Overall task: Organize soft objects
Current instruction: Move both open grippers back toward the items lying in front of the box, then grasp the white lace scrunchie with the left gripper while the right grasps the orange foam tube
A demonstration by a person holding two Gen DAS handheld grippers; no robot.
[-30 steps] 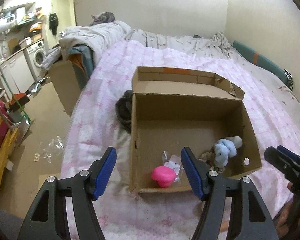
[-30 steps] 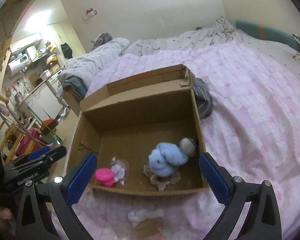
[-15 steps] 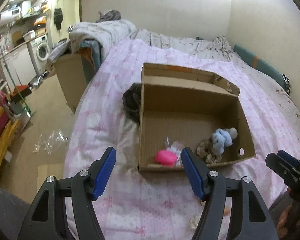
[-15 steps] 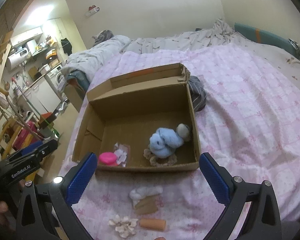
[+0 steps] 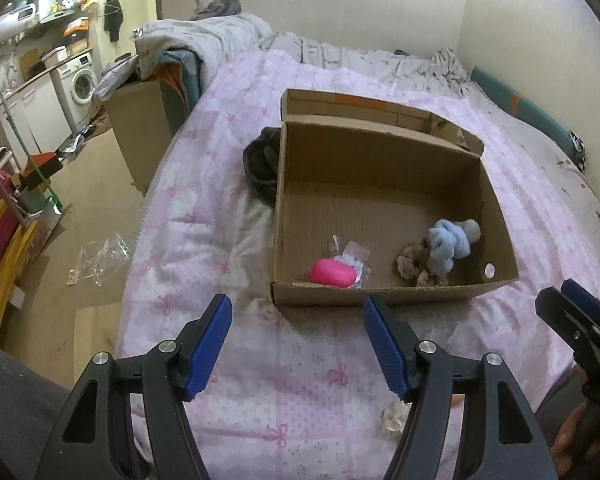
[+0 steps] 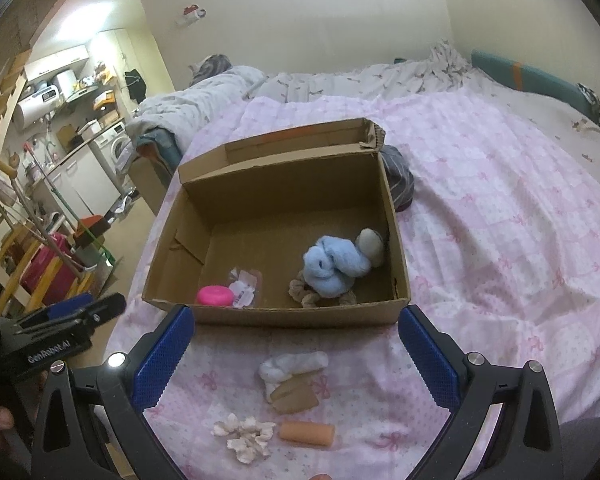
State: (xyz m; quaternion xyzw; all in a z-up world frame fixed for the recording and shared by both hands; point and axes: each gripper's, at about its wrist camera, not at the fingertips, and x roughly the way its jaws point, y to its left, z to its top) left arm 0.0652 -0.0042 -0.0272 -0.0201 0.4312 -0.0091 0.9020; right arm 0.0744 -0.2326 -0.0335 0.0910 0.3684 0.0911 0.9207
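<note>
Pink quilt (image 6: 500, 220) bears our box (image 6: 276, 314); both grippers, left (image 5: 296, 344) and right (image 6: 296, 356), gape empty between picks; next, we judge, the cream scrunchie (image 6: 246, 432).

The right gripper (image 6: 296, 326), jaws spread wide, hangs over a pink quilt (image 6: 500, 216) before a box (image 6: 284, 314) holding a blue plush (image 6: 332, 266) and pink disc (image 6: 215, 295), with a white scrunchie (image 6: 246, 436), tan roll (image 6: 307, 433) and socks (image 6: 290, 378) lying between its fingers.

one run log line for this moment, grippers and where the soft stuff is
left gripper: open, empty | right gripper: open, empty | cardboard box: pink item, blue plush | quilt: white scrunchie, peach roll
</note>
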